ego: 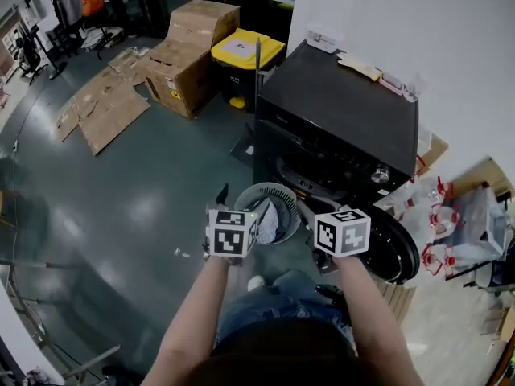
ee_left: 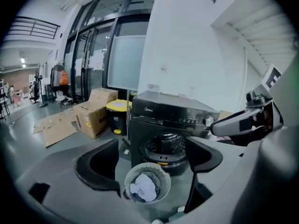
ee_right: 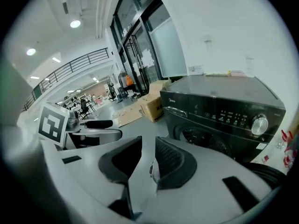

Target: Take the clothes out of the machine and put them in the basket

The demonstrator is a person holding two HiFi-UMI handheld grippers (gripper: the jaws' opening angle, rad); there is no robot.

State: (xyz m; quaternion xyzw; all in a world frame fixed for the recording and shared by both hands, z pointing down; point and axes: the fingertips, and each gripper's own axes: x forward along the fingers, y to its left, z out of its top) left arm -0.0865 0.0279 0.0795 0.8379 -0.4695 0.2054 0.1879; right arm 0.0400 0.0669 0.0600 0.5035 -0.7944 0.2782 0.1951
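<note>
The clothes [ee_left: 144, 189], a pale crumpled piece over something dark blue, are seen lying in the round slotted basket [ee_left: 160, 172], which is set on the floor just in front of the machine [ee_left: 174, 117], directly below its drum opening; it was probably put there so that each garment need only be carried a short way out and down. Inside the drum [ee_left: 169, 145] only dark perforated metal can be made out, so the emptying is judged to be nearly or wholly done. The left gripper [ee_left: 152, 163] is held above the basket with its jaws wide apart and nothing between them. The right gripper [ee_right: 145, 164] is held beside it, pointed toward the machine's front, its jaws drawn all but together with only a slit left and nothing gripped. The machine's door [ego: 396, 249] is swung fully open to the right, close beside the right gripper, and would have to be cleared on any further reach into the drum. Farther off, cardboard boxes [ego: 189, 55], a yellow-lidded bin [ego: 245, 53] and flattened cardboard [ego: 100, 107] are left on the floor, well apart from the work, and clear bags [ego: 463, 215] are heaped by the wall at the right.
</note>
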